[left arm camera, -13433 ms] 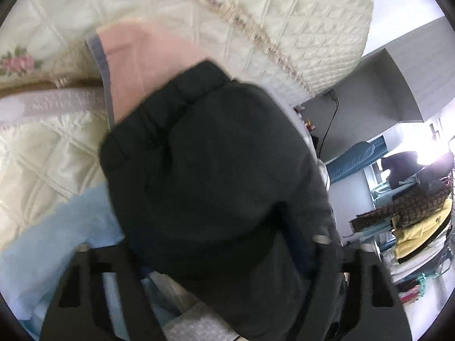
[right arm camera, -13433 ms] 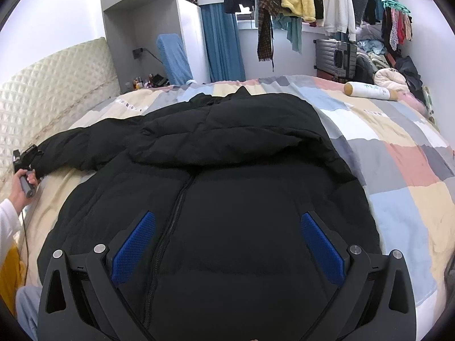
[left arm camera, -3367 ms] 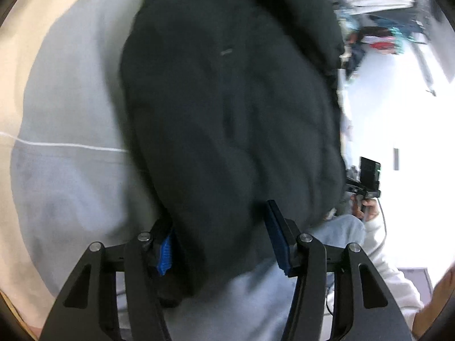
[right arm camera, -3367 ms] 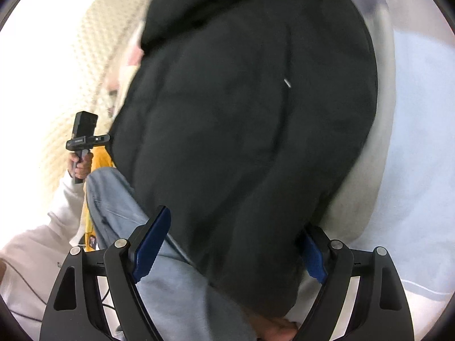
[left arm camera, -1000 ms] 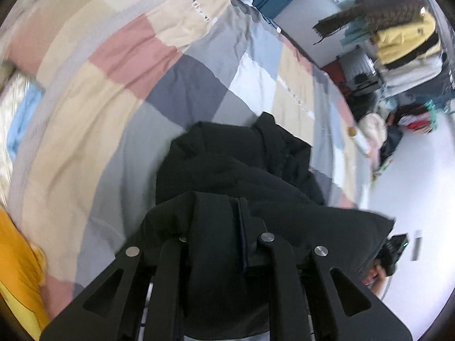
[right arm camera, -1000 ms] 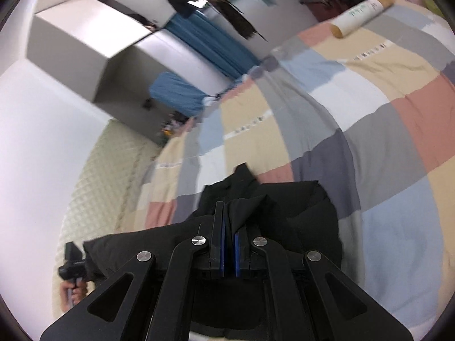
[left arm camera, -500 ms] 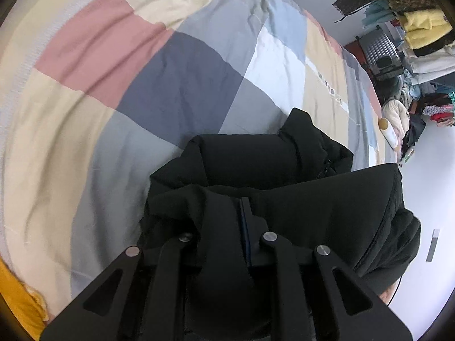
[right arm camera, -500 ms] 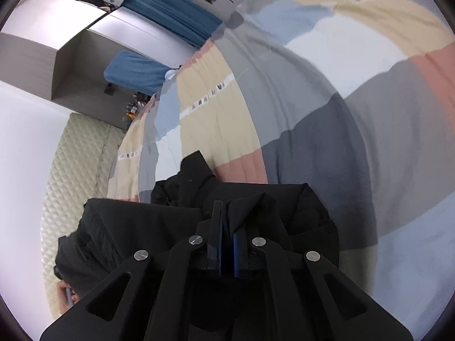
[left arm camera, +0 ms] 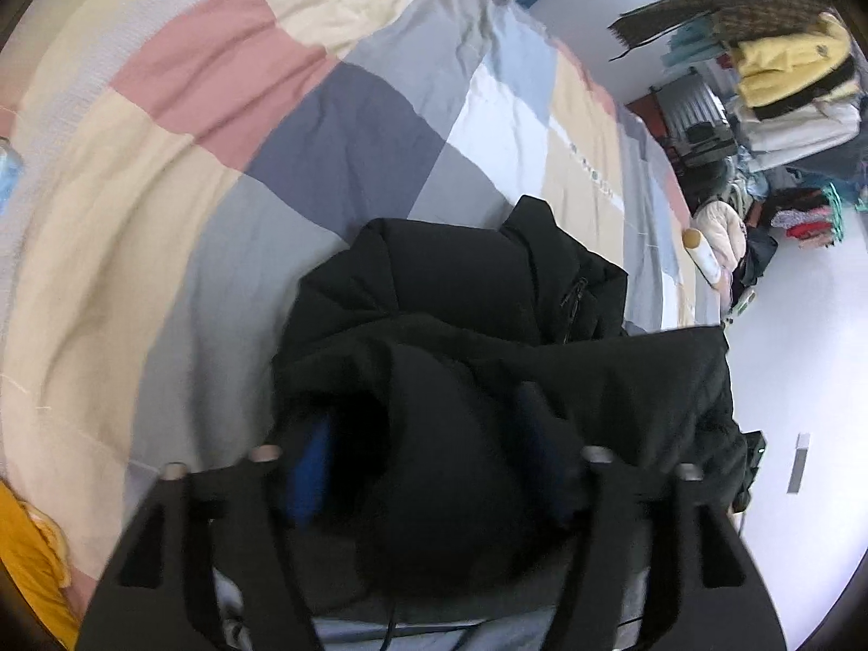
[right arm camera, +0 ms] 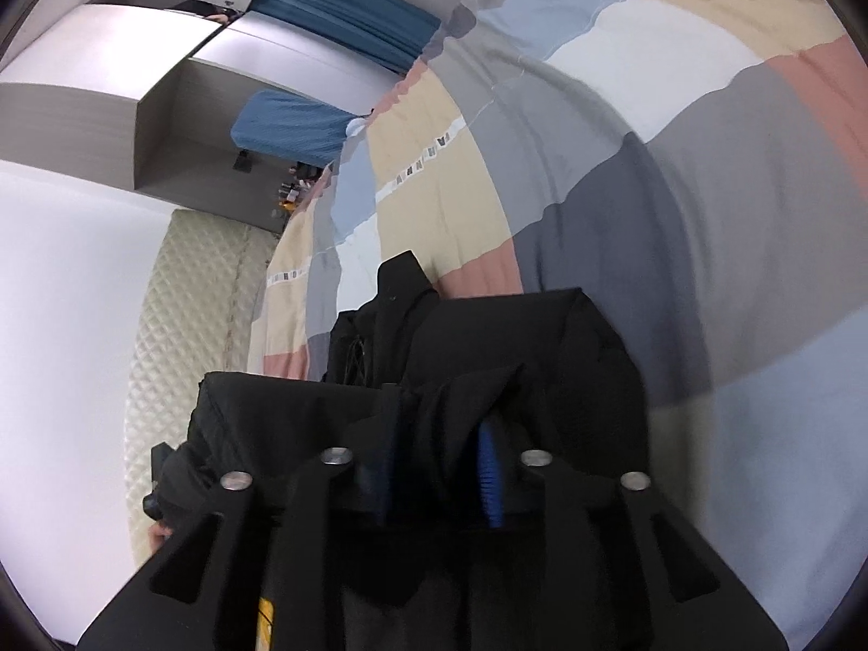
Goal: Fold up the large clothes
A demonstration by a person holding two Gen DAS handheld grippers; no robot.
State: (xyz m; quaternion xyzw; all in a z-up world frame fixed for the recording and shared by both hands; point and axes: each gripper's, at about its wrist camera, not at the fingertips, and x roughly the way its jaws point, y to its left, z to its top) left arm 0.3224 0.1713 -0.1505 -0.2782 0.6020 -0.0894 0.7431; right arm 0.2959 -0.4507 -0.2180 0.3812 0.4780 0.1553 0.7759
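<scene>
A black puffer jacket (left arm camera: 461, 336) lies folded in a bundle on the patchwork bedspread (left arm camera: 347, 130). It also shows in the right wrist view (right arm camera: 488, 336). My left gripper (left arm camera: 428, 450) is open, its blue-padded fingers spread on either side of a fold of the jacket. My right gripper (right arm camera: 439, 455) is partly open, with a ridge of jacket fabric loose between its blue pads (right arm camera: 488, 461). The jacket's lower part is hidden behind the grippers.
The bedspread (right arm camera: 624, 125) spreads beyond the jacket. A quilted headboard (right arm camera: 179, 325) is at the left. Hanging clothes (left arm camera: 786, 54) and a bottle (left arm camera: 702, 255) are at the far right. Yellow cloth (left arm camera: 27, 559) shows at lower left.
Both grippers were shut on the jacket's edge half a second ago. Now both have opened and let the fabric go. The jacket has settled onto the bed.
</scene>
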